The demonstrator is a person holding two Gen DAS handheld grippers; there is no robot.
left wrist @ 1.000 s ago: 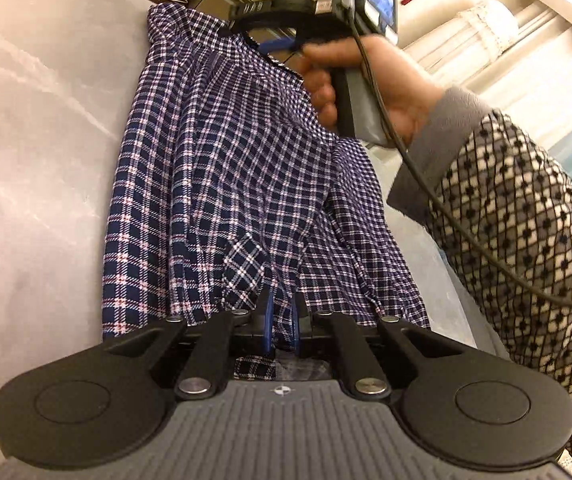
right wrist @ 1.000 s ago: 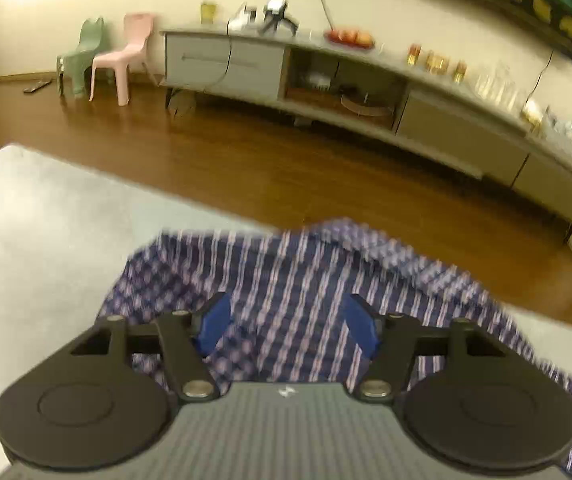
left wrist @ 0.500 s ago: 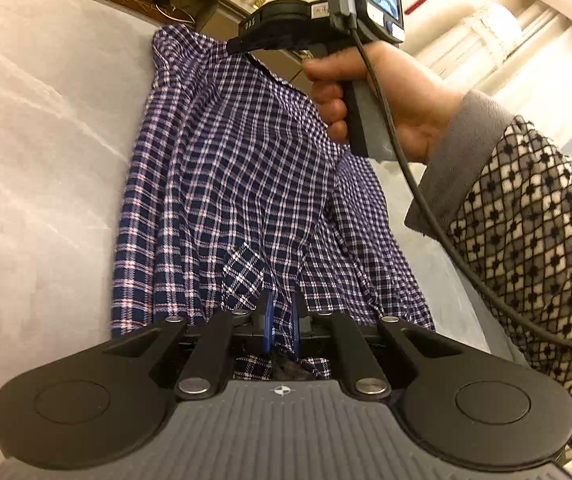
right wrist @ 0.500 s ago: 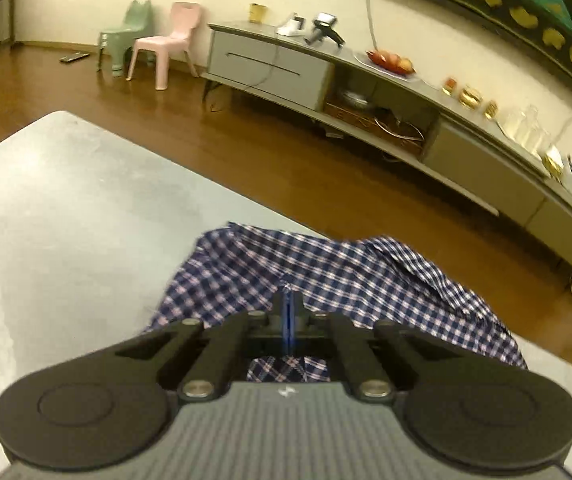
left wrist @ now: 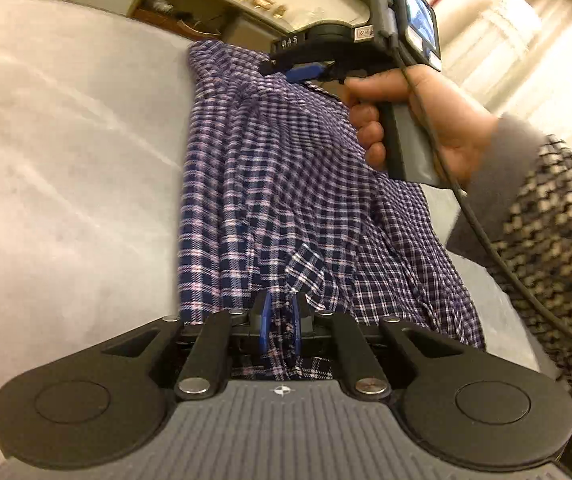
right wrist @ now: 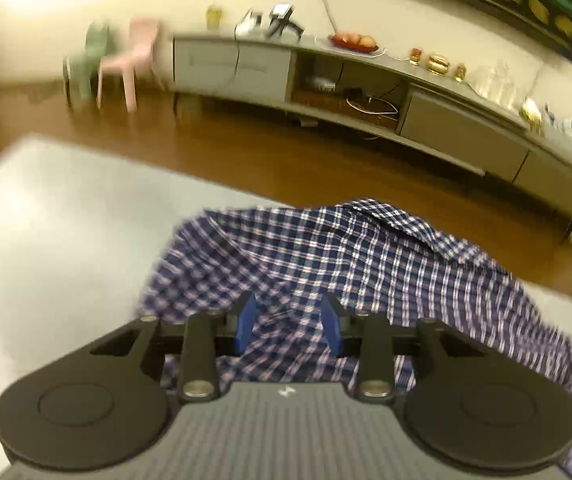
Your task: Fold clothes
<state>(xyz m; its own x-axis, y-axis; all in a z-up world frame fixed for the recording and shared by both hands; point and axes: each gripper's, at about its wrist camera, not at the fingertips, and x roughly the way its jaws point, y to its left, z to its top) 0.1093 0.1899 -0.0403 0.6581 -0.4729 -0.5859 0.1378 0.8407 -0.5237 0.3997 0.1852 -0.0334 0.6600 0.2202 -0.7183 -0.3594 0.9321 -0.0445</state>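
Observation:
A navy and white plaid shirt (left wrist: 278, 184) lies stretched lengthwise on a pale grey table (left wrist: 66, 184). My left gripper (left wrist: 280, 320) is shut on the shirt's near edge, with cloth bunched between its blue pads. My right gripper (right wrist: 289, 322) is open over the shirt's far end (right wrist: 345, 256), its blue pads apart with loose cloth between them. In the left wrist view the right gripper (left wrist: 305, 73) hovers at the shirt's far end, held by a hand.
The table (right wrist: 66, 216) ends just beyond the shirt, with a wooden floor (right wrist: 246, 152) past it. A long grey TV cabinet (right wrist: 365, 92) and small pink and green chairs (right wrist: 126, 60) stand by the wall. The person's patterned sleeve (left wrist: 545, 220) is at the right.
My right gripper was shut on the shirt's far end half a second ago and has opened, letting the cloth go. My left gripper keeps its hold on the near edge.

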